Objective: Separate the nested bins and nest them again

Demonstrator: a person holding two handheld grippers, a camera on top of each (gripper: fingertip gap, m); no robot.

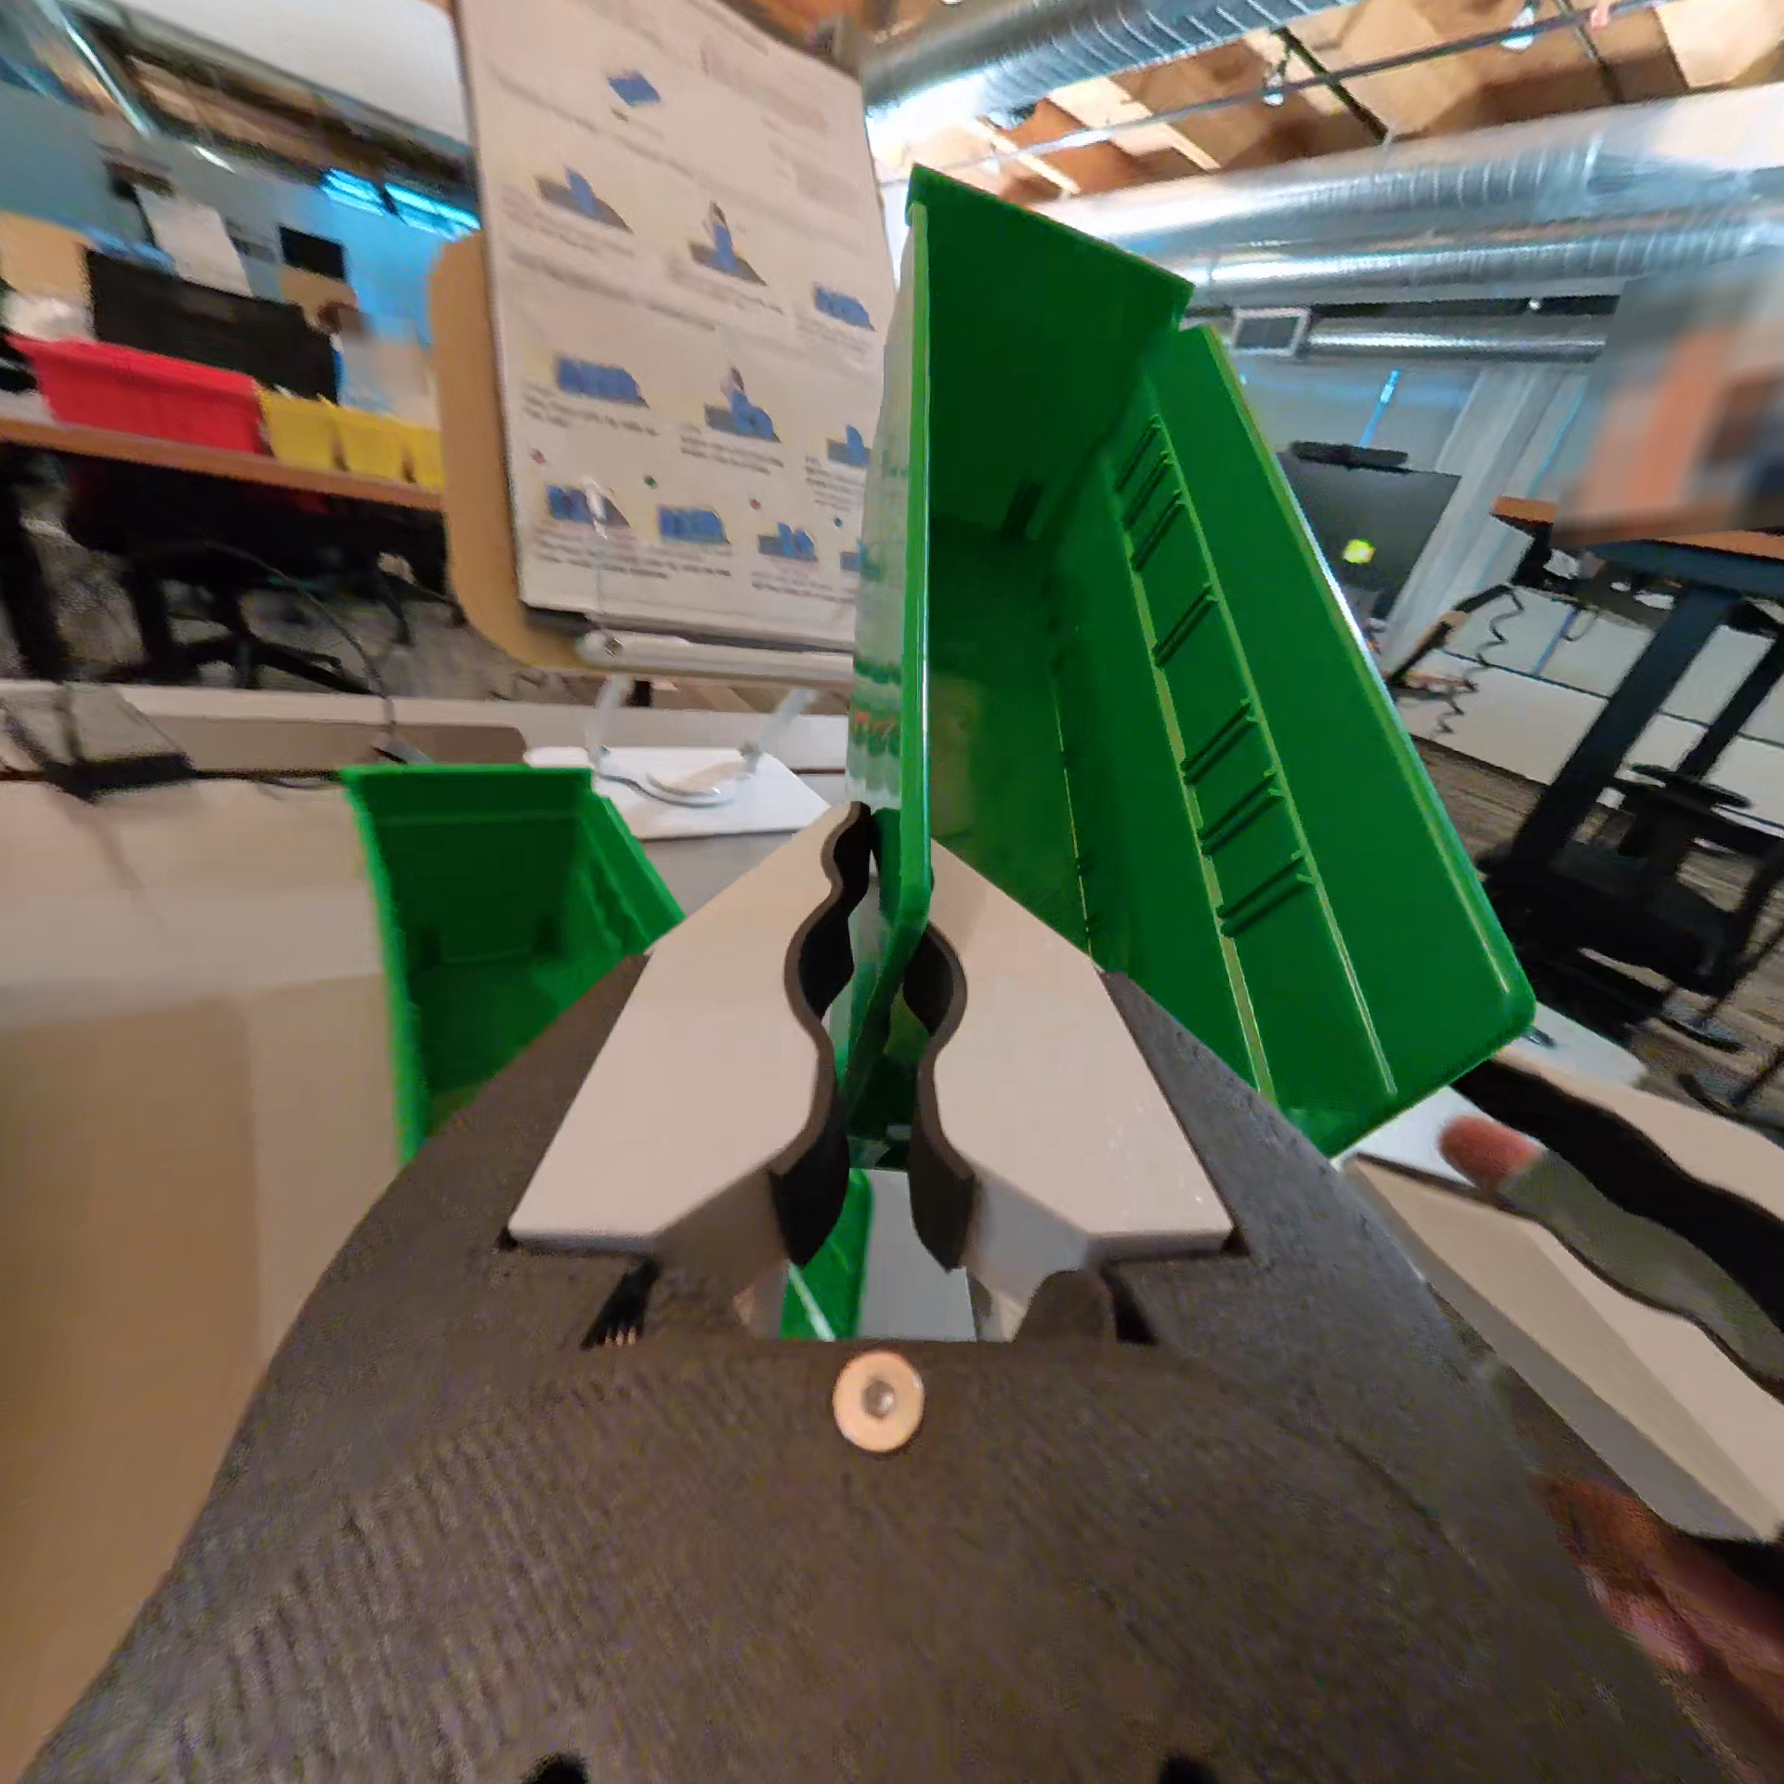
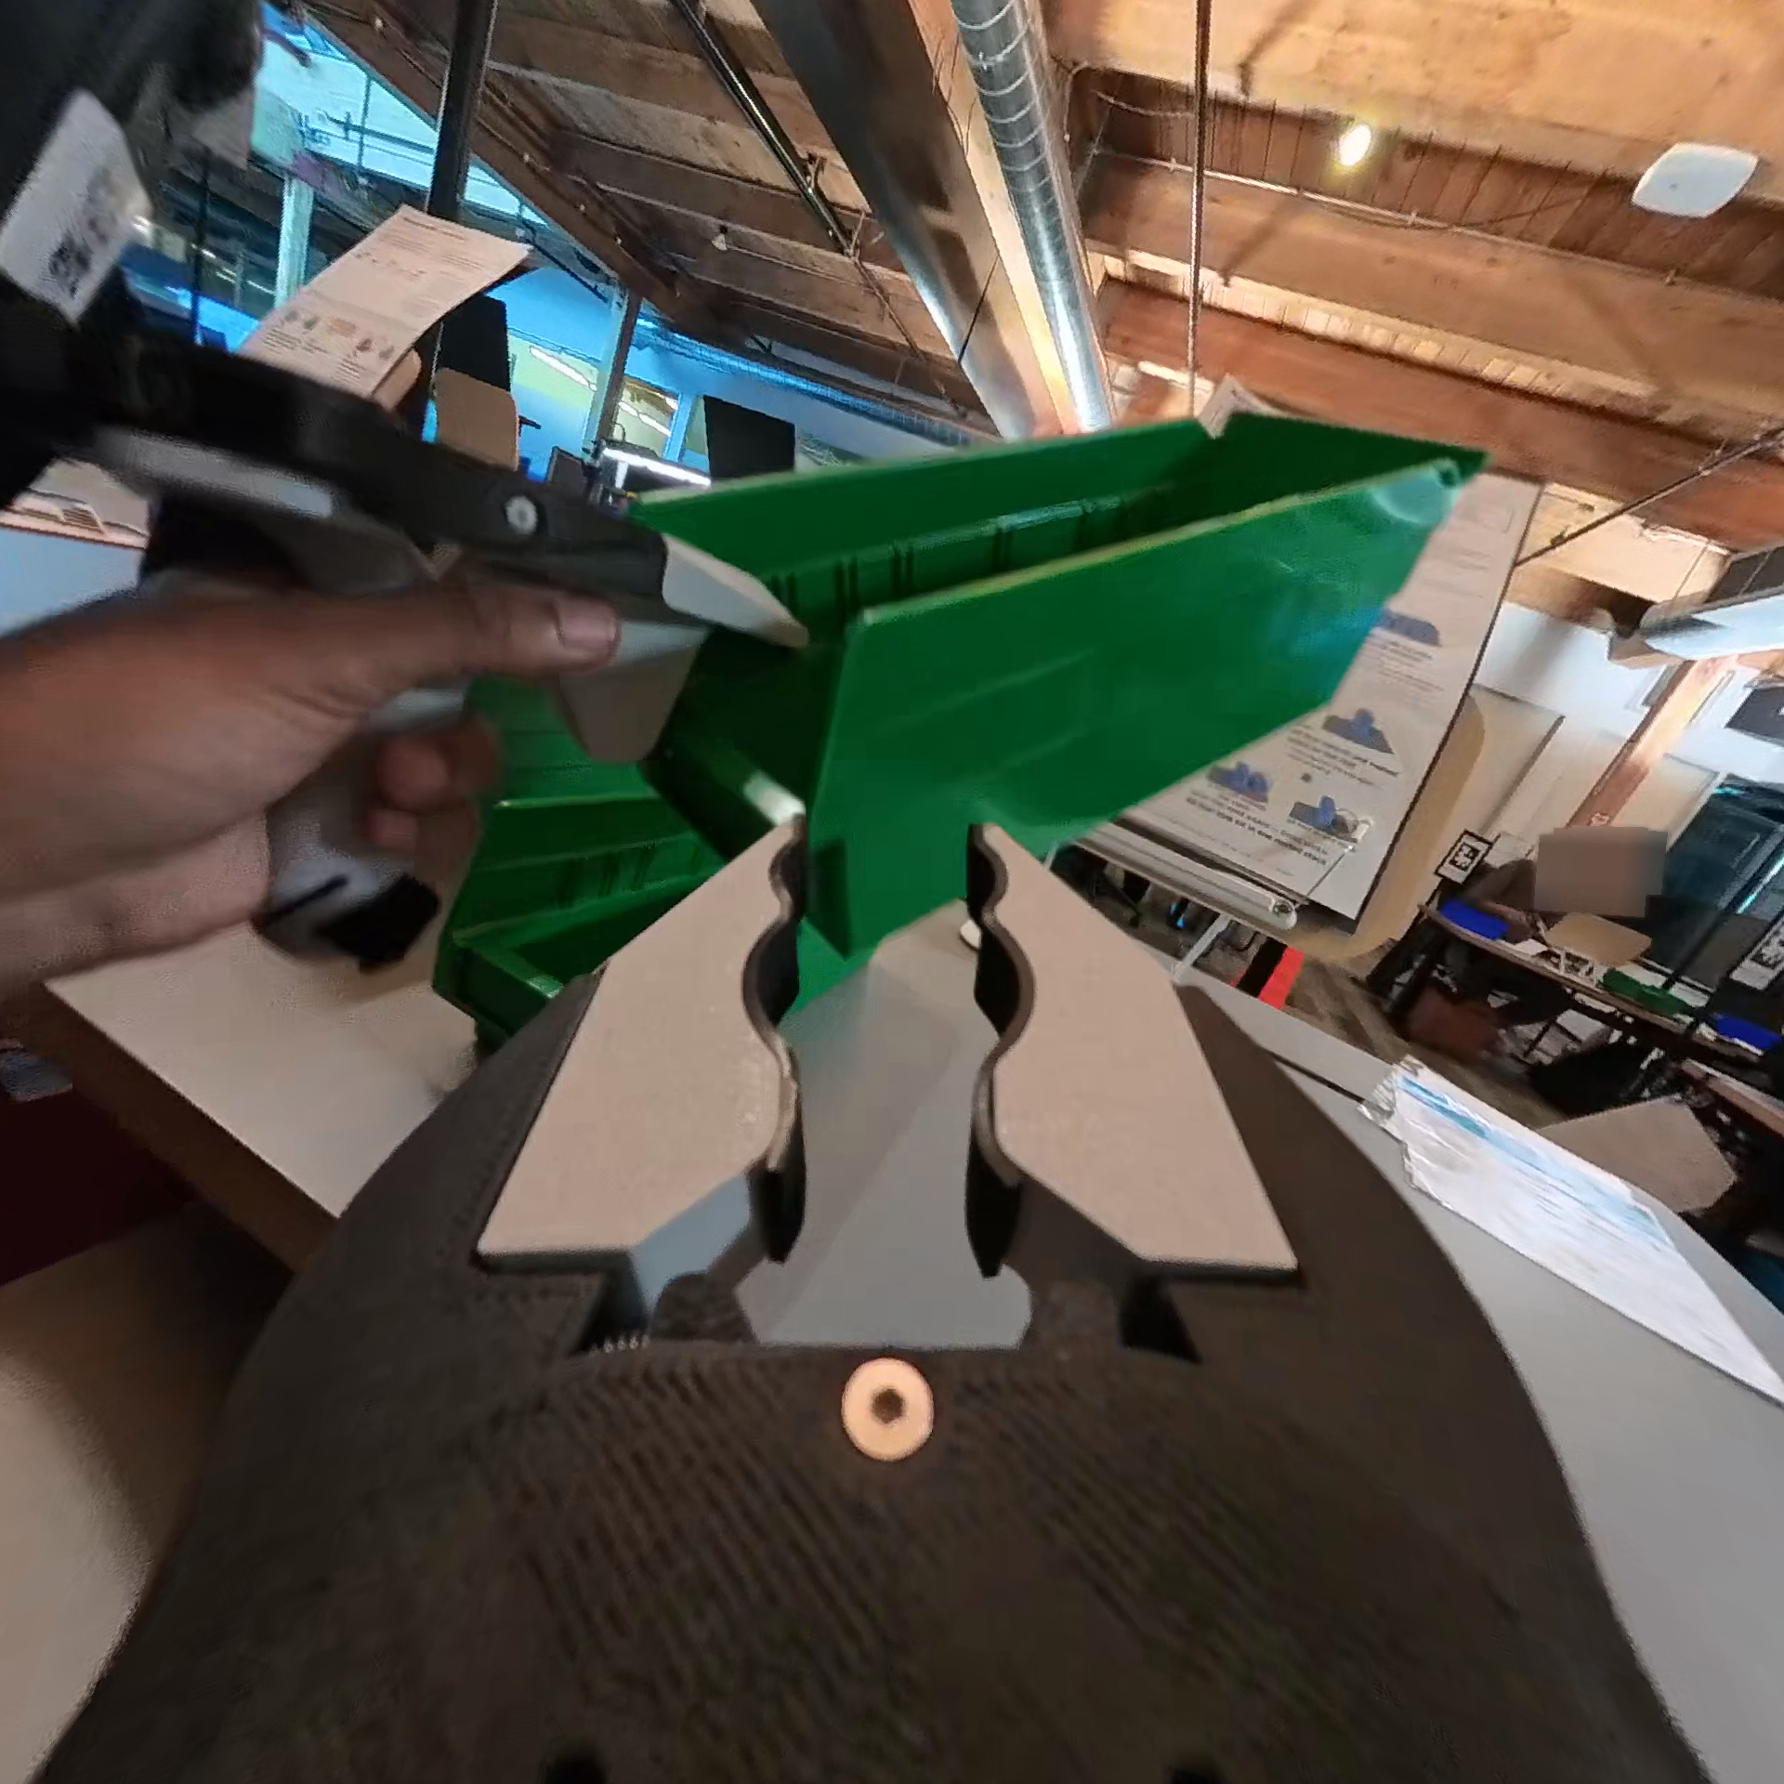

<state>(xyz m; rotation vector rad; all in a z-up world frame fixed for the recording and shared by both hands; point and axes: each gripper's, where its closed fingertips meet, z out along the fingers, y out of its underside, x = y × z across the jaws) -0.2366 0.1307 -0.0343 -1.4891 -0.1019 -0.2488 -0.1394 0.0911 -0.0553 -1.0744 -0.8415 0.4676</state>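
My left gripper [image 1: 893,869] is shut on the side wall of a green bin [image 1: 1110,676] and holds it tilted above the table. A second green bin [image 1: 483,888] sits on the table to the left, below it. In the right wrist view the lifted bin [image 2: 1062,656] hangs from the left gripper [image 2: 743,618], held by a hand [image 2: 241,724], above the second bin [image 2: 579,869]. My right gripper [image 2: 883,850] is open. The lifted bin's lower corner reaches between its fingertips, and I cannot tell if it touches. One right finger [image 1: 1593,1245] shows in the left wrist view.
A white table [image 1: 145,965] carries an instruction board on a stand [image 1: 676,338] behind the bins and a black device with a cable [image 1: 97,743] at far left. A plastic-sleeved sheet [image 2: 1545,1207] lies on the table's right. Red and yellow bins [image 1: 145,396] stand on a far desk.
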